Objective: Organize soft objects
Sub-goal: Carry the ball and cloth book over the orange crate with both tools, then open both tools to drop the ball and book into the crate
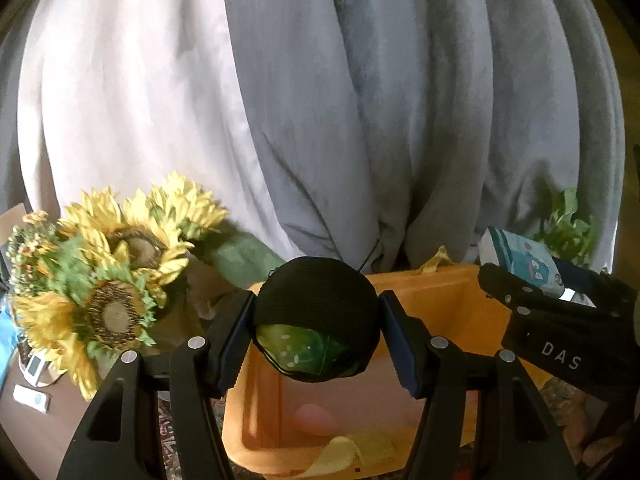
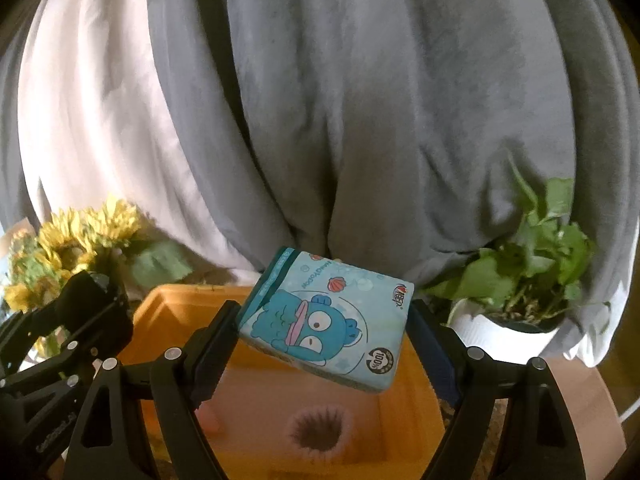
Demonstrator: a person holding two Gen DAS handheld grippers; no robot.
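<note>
My left gripper [image 1: 318, 330] is shut on a black knitted ball [image 1: 316, 304] with a green patch underneath, held above the orange bin [image 1: 448, 300]. My right gripper [image 2: 322, 336] is shut on a light blue tissue pack [image 2: 324, 320] with a cartoon fish print, tilted, above the same orange bin [image 2: 160, 320]. That tissue pack [image 1: 516, 256] and the right gripper show at the right of the left wrist view. Inside the bin lie a pink object [image 1: 314, 418], a yellow cloth [image 1: 344, 454] and a pink-rimmed fuzzy dark item [image 2: 318, 428].
Artificial sunflowers [image 1: 112, 280] stand left of the bin. A potted green plant [image 2: 532, 240] in a white pot [image 2: 496, 332] stands to its right. Grey and white curtains [image 1: 320, 100] hang close behind. Small white devices [image 1: 34, 380] lie at the far left.
</note>
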